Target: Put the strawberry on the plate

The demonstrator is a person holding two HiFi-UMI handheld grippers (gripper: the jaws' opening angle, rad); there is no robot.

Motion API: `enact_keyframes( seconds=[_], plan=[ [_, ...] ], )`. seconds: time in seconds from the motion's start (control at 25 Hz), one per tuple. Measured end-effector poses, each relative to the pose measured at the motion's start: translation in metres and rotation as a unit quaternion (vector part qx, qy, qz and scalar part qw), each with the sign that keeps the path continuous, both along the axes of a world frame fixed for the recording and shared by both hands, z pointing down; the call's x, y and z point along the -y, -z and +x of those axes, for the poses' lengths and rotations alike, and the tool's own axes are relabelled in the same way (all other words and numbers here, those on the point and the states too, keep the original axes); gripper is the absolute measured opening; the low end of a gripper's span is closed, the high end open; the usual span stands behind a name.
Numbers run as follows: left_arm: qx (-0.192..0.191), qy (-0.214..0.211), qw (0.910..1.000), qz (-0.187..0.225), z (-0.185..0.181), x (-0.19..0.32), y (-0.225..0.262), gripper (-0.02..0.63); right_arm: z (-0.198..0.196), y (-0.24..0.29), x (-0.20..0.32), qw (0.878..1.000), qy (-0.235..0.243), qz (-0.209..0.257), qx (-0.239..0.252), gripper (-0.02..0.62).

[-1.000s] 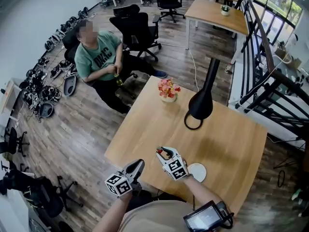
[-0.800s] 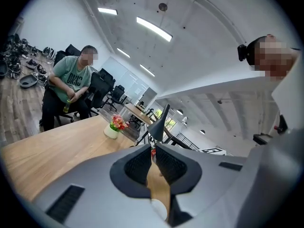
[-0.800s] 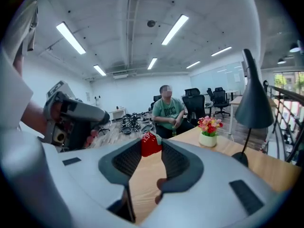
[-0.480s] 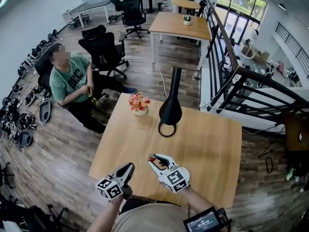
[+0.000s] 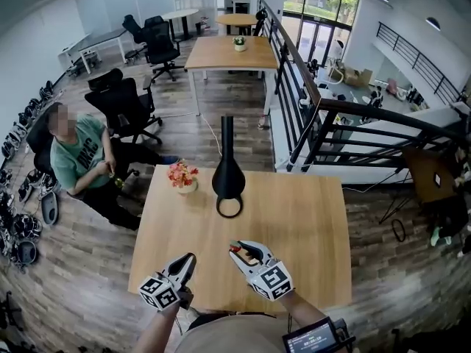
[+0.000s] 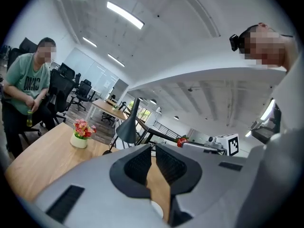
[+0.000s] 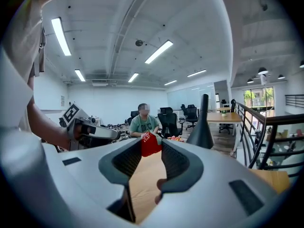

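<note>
Tilted upward since a second ago, taking in more of the office and losing the plate from the head view; holding both grippers much as before over the near edge of the counter (image 5: 309, 219).
Clamping the strawberry (image 7: 150, 145) at the tips of the right gripper (image 5: 246, 248) jaws, set partly apart around it. Keeping the left gripper (image 5: 189, 259) just beside it, jaws nearly together, nothing between. Facing, farther along the counter and well apart, a black lamp (image 5: 228, 176) on a ring base, a pot of flowers (image 5: 182, 176) to its left; past the counter's left side, a seated person (image 5: 77, 160) in a green shirt.
</note>
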State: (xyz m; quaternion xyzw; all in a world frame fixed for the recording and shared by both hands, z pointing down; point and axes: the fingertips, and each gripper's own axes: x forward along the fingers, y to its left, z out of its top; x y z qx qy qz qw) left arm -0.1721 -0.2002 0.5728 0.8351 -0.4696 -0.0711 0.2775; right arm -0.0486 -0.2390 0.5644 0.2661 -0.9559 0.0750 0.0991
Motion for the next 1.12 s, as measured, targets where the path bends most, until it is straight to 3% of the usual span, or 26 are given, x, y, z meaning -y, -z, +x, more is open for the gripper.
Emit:
enact_keyframes(
  seconds=[0.32, 0.84, 1.12],
  plan=[
    [0.017, -0.031, 0.9992, 0.016, 0.041, 0.012, -0.003, 0.011, 0.056, 0.000, 0.008, 0.999, -0.041, -0.001, -0.009, 0.133],
    [0.019, -0.078, 0.9968, 0.002, 0.099, 0.025, -0.009, 0.011, 0.130, -0.002, 0.017, 0.995, -0.094, 0.007, -0.035, 0.132],
    [0.020, -0.095, 0.9951, -0.021, 0.116, 0.022, -0.031, 0.028, 0.156, -0.022, 0.019, 0.992, -0.124, -0.012, -0.034, 0.132]
  ],
)
